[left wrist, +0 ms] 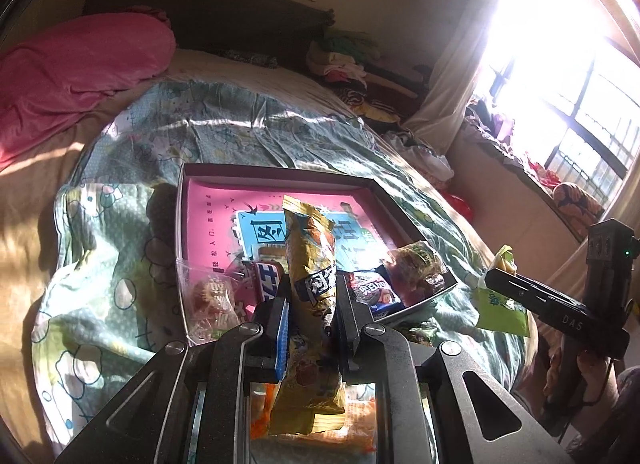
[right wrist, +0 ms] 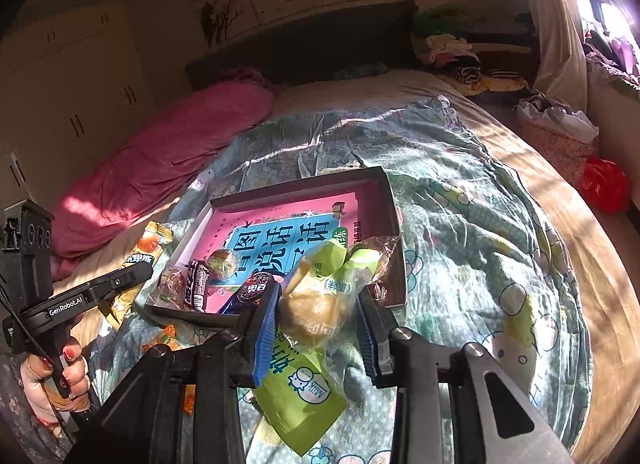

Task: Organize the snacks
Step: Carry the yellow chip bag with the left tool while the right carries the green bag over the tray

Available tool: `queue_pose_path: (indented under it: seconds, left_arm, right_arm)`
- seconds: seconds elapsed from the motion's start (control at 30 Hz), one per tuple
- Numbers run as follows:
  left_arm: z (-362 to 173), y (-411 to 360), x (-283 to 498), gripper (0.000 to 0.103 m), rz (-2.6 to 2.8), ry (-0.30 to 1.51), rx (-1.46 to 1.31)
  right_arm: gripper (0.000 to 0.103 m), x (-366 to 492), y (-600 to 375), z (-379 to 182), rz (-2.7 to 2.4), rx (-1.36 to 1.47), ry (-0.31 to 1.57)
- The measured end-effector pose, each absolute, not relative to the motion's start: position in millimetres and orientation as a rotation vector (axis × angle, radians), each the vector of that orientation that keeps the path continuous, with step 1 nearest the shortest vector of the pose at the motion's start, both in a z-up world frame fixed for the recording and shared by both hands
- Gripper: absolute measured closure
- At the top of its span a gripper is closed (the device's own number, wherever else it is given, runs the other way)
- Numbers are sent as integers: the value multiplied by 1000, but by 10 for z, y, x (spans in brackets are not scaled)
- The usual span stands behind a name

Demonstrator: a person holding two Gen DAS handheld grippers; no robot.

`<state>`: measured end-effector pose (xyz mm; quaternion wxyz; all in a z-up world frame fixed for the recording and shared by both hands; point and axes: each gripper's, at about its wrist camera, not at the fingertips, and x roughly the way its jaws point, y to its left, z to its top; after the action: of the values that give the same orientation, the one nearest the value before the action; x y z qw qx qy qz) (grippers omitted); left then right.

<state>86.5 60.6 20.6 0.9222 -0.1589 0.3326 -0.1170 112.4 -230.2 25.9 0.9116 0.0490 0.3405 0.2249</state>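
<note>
A yellow-gold snack packet [left wrist: 310, 284], a lime-green bread wrapper [right wrist: 304, 392], a pink-lined box [right wrist: 376, 200], and a pale-green cartoon-print quilt [right wrist: 460, 224].

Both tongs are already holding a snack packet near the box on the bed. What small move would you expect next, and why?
Probably the left tongs carry the yellow packet forward over the box and let go: they are shut on it above the near edge, where other snacks already lie. The right tongs grip the green bread packet.

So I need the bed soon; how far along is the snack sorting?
Partly done: several snacks lie in the box. In hand: left tool grips a yellow packet, right tool a green bread bag. Left: both of those, plus an orange wrapper on the quilt.
</note>
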Motion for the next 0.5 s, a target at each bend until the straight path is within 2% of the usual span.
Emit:
queue_pose_path:
  seconds: [0.5]
  left_arm:
    - [135, 608, 1064, 84, -233, 661, -313]
  right_arm:
    - [67, 1315, -2156, 193, 474, 115, 703]
